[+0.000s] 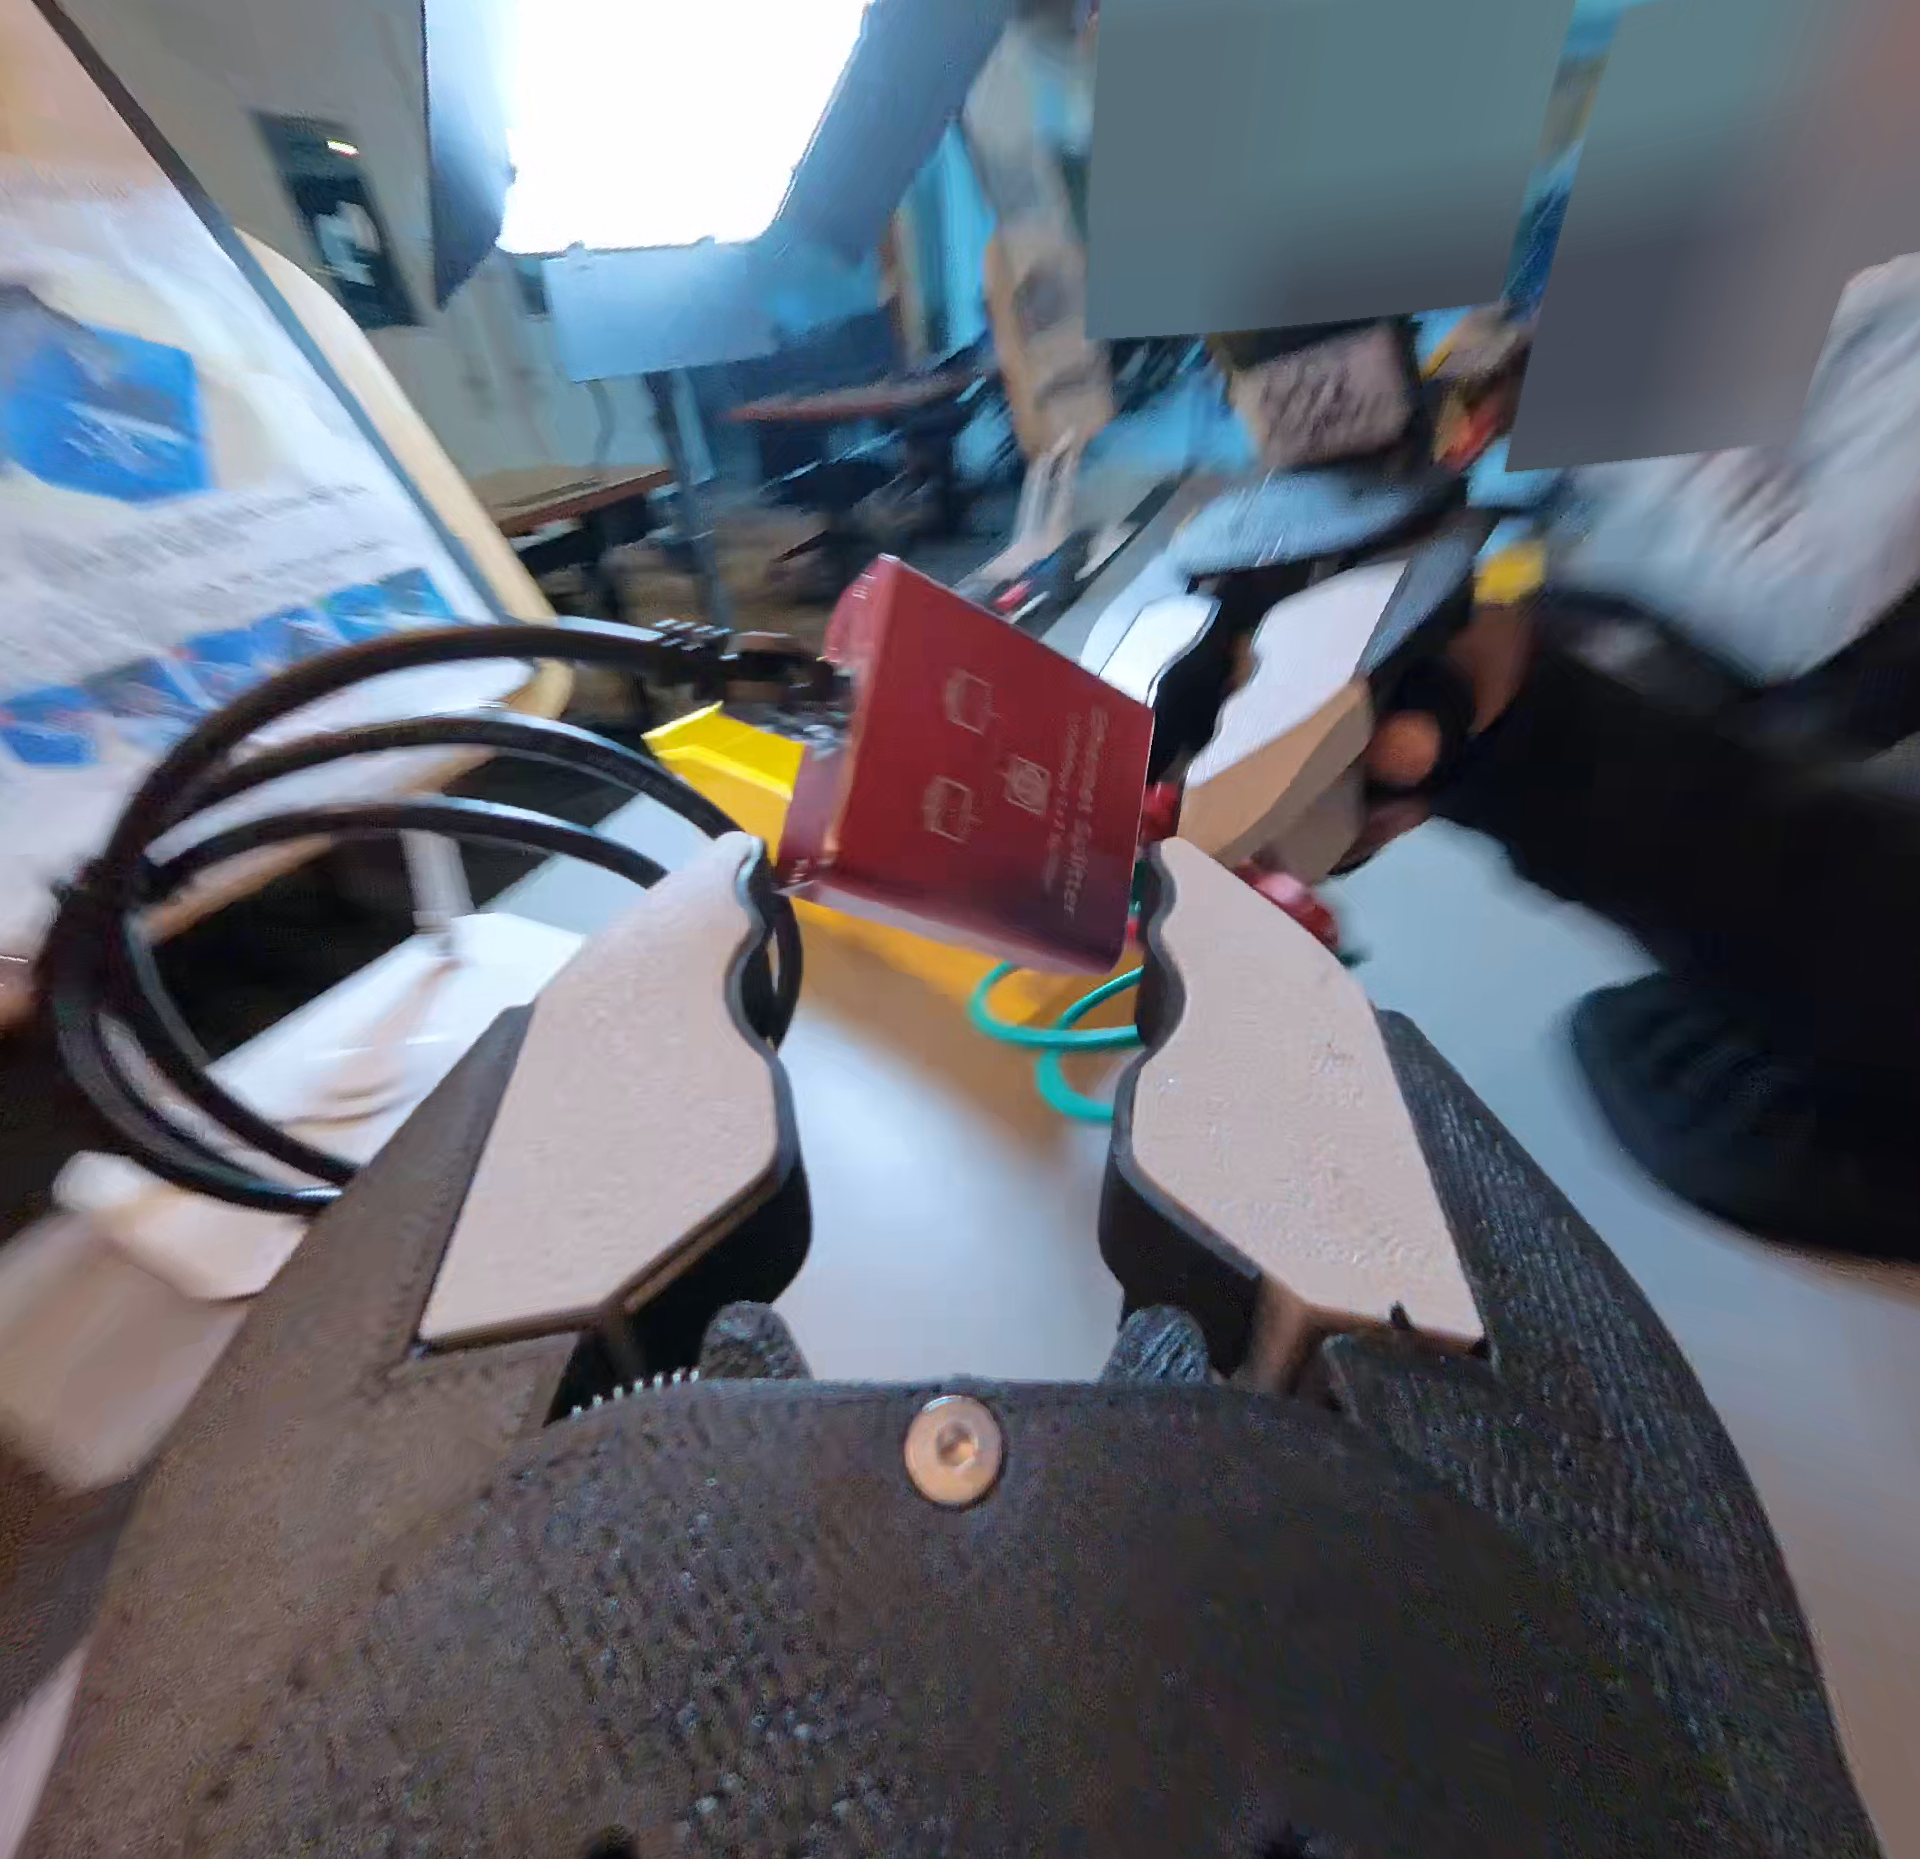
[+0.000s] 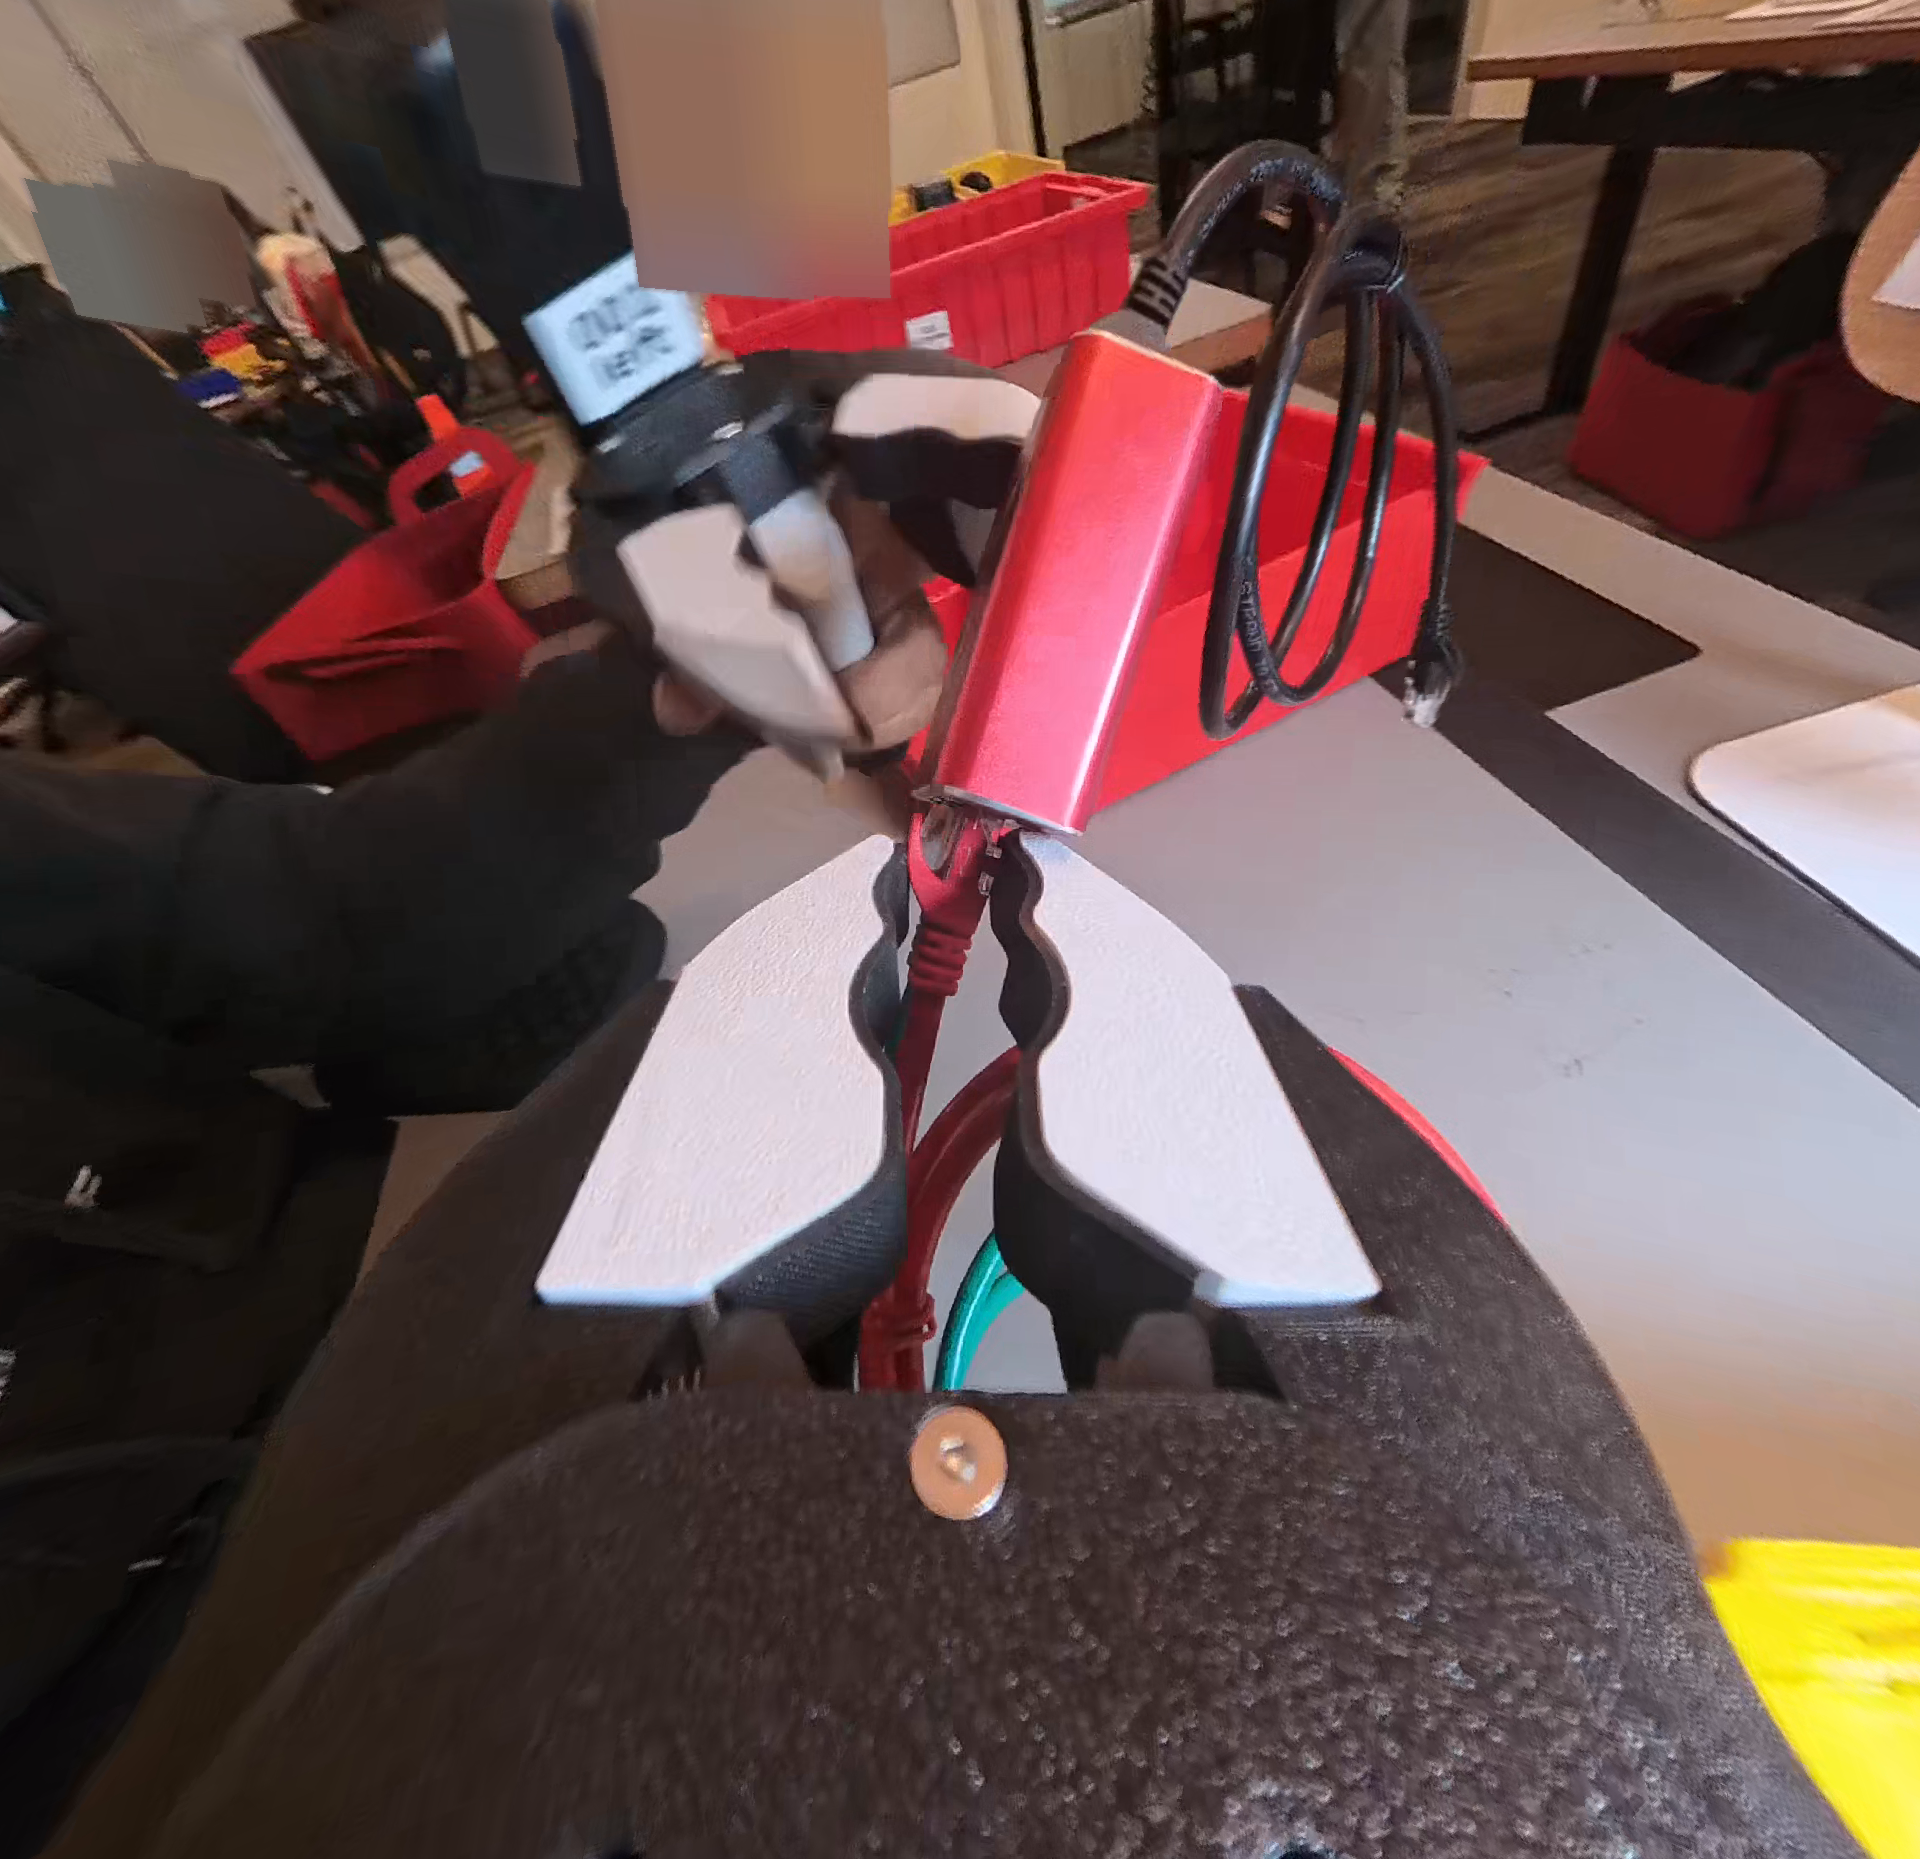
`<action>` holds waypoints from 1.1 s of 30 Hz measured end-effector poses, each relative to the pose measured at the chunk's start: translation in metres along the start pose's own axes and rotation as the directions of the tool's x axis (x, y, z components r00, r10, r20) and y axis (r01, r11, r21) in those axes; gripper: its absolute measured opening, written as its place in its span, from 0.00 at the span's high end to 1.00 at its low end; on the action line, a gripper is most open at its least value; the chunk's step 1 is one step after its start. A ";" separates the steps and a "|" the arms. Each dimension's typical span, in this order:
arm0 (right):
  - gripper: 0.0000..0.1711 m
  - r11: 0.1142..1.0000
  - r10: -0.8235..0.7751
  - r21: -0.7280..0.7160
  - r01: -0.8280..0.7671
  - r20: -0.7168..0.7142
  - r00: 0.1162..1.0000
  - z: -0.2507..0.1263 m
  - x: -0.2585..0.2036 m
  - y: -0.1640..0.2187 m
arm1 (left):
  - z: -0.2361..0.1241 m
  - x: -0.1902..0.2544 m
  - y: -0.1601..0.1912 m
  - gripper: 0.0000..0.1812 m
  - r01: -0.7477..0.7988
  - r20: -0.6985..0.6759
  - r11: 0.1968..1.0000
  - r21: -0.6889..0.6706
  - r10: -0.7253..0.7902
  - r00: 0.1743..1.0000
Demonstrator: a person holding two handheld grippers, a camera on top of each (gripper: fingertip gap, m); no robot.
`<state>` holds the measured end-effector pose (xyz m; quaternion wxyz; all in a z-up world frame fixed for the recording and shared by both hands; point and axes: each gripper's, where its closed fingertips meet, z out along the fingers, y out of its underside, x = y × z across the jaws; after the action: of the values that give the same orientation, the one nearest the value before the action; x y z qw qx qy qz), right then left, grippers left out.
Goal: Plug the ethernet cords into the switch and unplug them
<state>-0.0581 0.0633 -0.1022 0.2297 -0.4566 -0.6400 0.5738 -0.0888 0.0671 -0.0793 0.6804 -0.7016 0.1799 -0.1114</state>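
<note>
The red switch [image 2: 1081,583] is held above the grey worktop [image 2: 1558,978] by the left tool [image 1: 951,864], clamped at its lower end. A black cord [image 2: 1340,438] is already plugged in at 12 o'clock. The red cord [image 2: 940,936], pinched by the right tool [image 2: 951,853], sits at the 6 o'clock port; whether it is seated cannot be told. A green cord [image 1: 1049,1040] lies unplugged, so unplugging seems left.

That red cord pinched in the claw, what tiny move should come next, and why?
Probably pull the red cord straight back out of the red box. The right gripper is shut on the cord just behind its plug, which sits at the box's end, while the left gripper holds the box.
</note>
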 end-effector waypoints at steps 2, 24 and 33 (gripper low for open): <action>0.92 1.000 -0.019 0.013 0.018 0.071 0.997 0.000 -0.012 -0.002 | -0.006 0.001 -0.004 0.64 0.226 -0.151 0.972 0.062 -0.214 0.965; 0.90 0.991 0.129 -0.041 -0.128 0.026 0.991 0.017 0.007 0.020 | 0.007 0.003 0.015 0.83 0.475 -0.240 0.880 -0.024 -0.467 0.851; 0.91 0.995 0.035 -0.099 -0.032 0.029 0.999 0.011 0.000 0.027 | 0.009 0.013 0.013 0.83 0.435 -0.277 0.900 -0.030 -0.426 0.862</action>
<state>-0.0588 0.0557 -0.1307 0.1874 -0.4692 -0.6633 0.5520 -0.0747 0.0700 -0.0942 0.6181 -0.6900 0.1102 -0.3601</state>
